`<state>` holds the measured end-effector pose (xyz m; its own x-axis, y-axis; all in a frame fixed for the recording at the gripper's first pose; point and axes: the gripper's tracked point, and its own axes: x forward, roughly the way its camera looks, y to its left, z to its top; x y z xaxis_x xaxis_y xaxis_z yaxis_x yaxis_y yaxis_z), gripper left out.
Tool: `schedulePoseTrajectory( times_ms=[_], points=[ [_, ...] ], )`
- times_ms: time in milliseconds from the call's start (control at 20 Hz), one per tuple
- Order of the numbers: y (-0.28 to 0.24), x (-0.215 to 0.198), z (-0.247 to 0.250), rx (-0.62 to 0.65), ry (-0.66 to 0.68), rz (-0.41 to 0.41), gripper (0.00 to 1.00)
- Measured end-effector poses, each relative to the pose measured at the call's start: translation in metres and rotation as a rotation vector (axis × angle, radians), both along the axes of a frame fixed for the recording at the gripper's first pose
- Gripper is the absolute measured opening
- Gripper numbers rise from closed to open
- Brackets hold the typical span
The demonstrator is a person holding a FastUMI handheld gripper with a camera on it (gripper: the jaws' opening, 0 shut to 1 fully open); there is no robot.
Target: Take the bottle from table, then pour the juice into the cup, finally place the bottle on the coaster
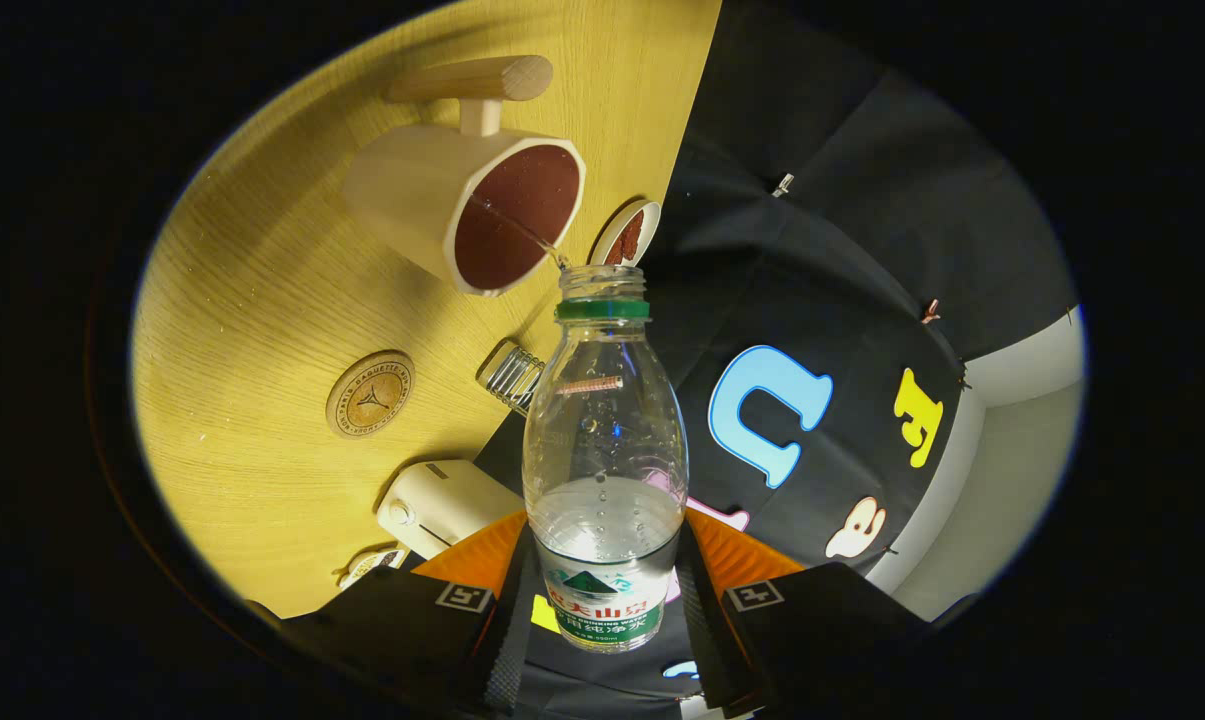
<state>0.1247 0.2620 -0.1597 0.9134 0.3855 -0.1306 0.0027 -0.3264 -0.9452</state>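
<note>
- The gripper point(607, 600) is nearest to the camera, and its two fingers point(507, 620) are clamped on the lower body of the bottle point(604, 440), one on each side of the label.
- The bottle has no cap and is tipped over, so that its open mouth points at the cup point(467, 205) on the table point(252, 290).
- A thin stream of liquid goes from the mouth of the bottle to the rim of the cup, so I judge that the pouring step is in hand now.
- The stream meets the cup very close to its near rim. It would be better to bring the mouth a little more over the middle of the opening, so nothing runs down outside.
- Some liquid remains in the bottle. The tilt should increase slowly, because a sudden tilt could make the liquid come out in gulps and splash.
- The grip should remain firm, since the smooth bottle may turn between the fingers when its weight shifts.
- The round coaster point(370, 393) lies on the table, nearer to the gripper than the cup and well apart from it. The bottle must be upright again before it goes there.
</note>
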Motion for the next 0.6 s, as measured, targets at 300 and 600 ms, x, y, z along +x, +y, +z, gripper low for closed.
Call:
schedulePoseTrajectory(
  times_ms=[300, 600],
  points=[
    [0.0052, 0.0034, 0.0068, -0.024, -0.03, 0.023, 0.7],
    [0.0089, 0.0024, 0.0066, -0.037, -0.033, 0.044, 0.69]
  ],
)
